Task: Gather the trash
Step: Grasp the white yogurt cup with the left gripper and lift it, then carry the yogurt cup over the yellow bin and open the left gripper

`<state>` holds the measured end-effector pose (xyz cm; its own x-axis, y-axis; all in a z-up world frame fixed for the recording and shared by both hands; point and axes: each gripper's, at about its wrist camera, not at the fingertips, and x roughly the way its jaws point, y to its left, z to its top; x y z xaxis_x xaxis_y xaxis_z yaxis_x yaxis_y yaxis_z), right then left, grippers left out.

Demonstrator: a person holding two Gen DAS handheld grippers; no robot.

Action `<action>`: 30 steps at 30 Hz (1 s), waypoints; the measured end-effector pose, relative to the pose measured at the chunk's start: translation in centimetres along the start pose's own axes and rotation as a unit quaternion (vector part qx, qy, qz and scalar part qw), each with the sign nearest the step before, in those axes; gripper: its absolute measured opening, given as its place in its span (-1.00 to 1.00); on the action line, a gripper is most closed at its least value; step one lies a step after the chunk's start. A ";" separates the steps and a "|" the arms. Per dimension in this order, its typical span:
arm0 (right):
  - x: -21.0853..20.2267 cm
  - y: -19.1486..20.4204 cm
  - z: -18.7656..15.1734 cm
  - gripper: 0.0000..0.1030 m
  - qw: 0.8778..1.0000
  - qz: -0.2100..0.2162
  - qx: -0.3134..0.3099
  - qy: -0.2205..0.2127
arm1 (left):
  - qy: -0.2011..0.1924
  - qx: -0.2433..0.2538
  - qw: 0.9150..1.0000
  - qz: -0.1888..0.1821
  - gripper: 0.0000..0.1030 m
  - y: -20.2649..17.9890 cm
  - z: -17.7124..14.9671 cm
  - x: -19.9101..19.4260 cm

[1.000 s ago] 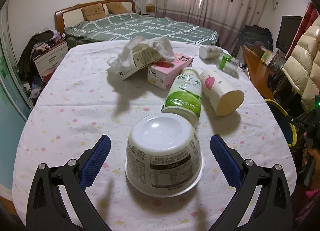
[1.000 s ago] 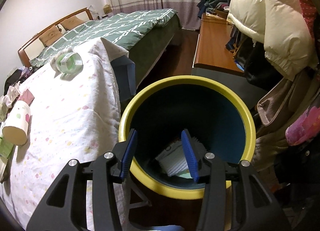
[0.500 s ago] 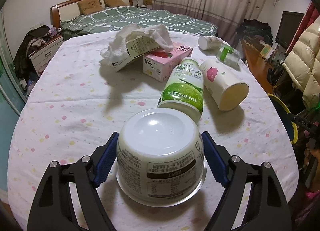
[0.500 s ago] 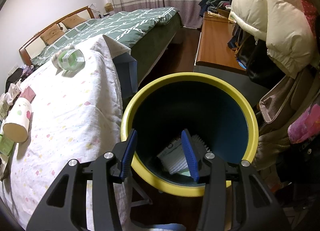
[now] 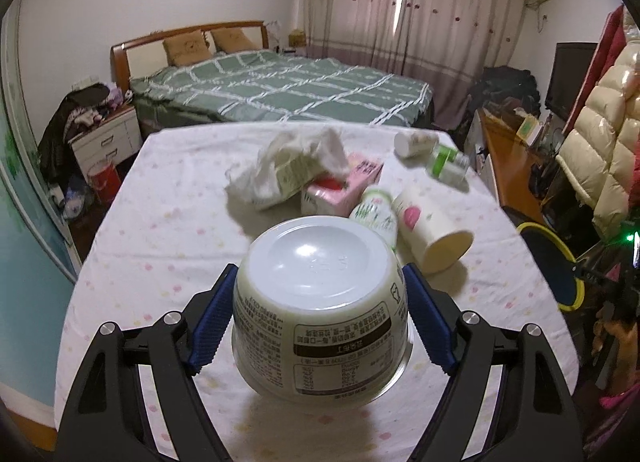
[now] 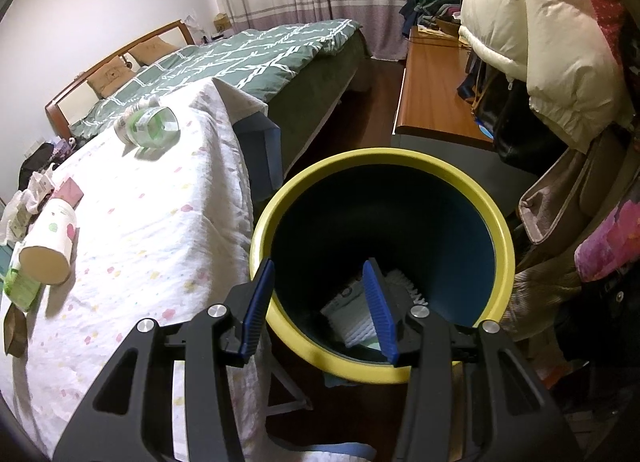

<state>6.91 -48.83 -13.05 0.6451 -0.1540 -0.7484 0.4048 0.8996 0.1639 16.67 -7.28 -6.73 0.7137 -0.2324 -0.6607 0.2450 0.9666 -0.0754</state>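
My left gripper (image 5: 320,318) is shut on an upturned white plastic bowl (image 5: 320,302) and holds it above the tablecloth (image 5: 160,246). Behind it lie a green drink bottle (image 5: 374,214), a paper cup (image 5: 430,226), a pink box (image 5: 344,186), a crumpled tissue with a carton (image 5: 288,166) and two small bottles (image 5: 440,154). My right gripper (image 6: 318,298) is open and empty over the yellow-rimmed dark bin (image 6: 380,262), which holds white trash (image 6: 360,314). The bin also shows in the left wrist view (image 5: 560,274).
The bin stands off the table's right edge (image 6: 240,222). A wooden desk (image 6: 432,82), hanging coats (image 6: 540,42) and a bed (image 5: 280,86) are around. A nightstand (image 5: 104,138) stands left of the table.
My left gripper closed on the bowl and lifted it off the table. My right gripper stayed open over the bin and shifted slightly.
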 end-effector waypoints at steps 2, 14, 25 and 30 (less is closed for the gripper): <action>-0.2 -0.2 -0.1 -0.14 1.000 0.002 0.001 -0.001 | -0.004 0.004 1.000 -0.005 0.55 -0.4 0.4 -0.6; -3.7 -3.6 -1.8 -0.14 0.999 -0.011 0.030 -0.027 | 0.004 0.097 0.988 -0.123 0.55 -12.8 2.5 0.1; -6.5 -8.8 -6.0 -0.14 0.996 -0.045 0.070 -0.025 | 0.050 0.198 0.951 -0.231 0.56 -30.0 4.1 5.2; -6.6 -10.6 -7.0 -0.14 0.995 -0.051 0.089 -0.015 | 0.077 0.218 0.941 -0.248 0.56 -35.5 3.9 8.6</action>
<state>-6.17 -54.49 -14.35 0.6136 -0.2552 -0.7472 0.5752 0.7928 0.2015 16.71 -44.03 -6.81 0.3448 -0.5925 -0.7280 0.7933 0.5985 -0.1114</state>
